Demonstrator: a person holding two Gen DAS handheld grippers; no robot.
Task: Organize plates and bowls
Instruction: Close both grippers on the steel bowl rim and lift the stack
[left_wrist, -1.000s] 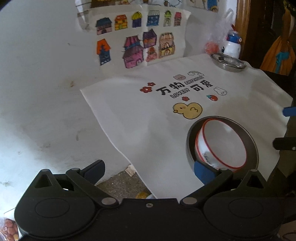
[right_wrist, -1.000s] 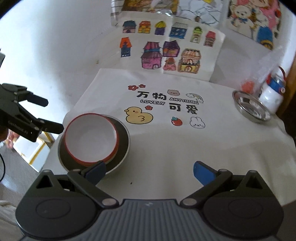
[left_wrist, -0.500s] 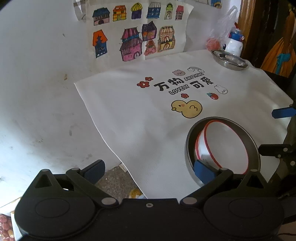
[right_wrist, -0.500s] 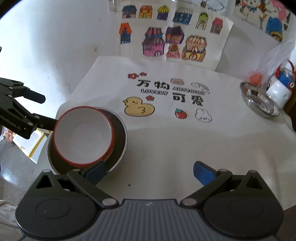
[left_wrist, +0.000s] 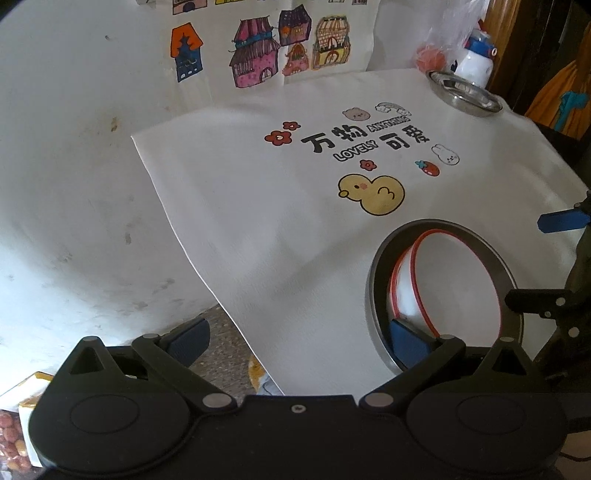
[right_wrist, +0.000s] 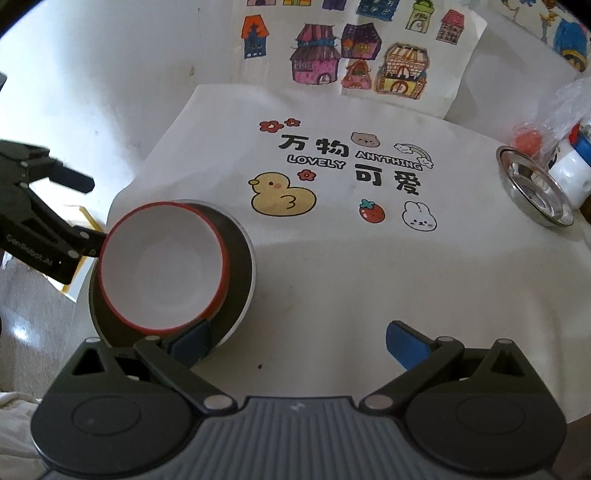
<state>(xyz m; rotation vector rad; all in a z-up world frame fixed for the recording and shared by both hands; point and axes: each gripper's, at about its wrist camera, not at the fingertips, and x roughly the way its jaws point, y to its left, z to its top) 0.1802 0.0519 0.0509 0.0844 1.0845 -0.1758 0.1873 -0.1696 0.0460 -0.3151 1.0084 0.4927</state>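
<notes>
A white bowl with a red rim (right_wrist: 162, 266) sits inside a dark metal-rimmed plate (right_wrist: 240, 273) at the near left corner of the table; both also show in the left wrist view, the bowl (left_wrist: 454, 288) within the plate (left_wrist: 373, 295). A steel dish (right_wrist: 535, 195) stands at the far right, also in the left wrist view (left_wrist: 463, 94). My right gripper (right_wrist: 299, 343) is open, its left finger at the plate's near edge. My left gripper (left_wrist: 295, 343) is open, its right finger over the plate's near rim, its left finger off the table's edge.
A white printed cloth (right_wrist: 369, 258) covers the table. A white and blue bottle (right_wrist: 569, 162) and a plastic bag with something orange (right_wrist: 528, 142) stand behind the steel dish. Drawings of houses (right_wrist: 354, 55) hang on the wall. The floor lies left of the table.
Both grippers have moved closer to the plate with the bowl, which now looks larger in both views. The bowl and plate have not moved. Both grippers stay open.
</notes>
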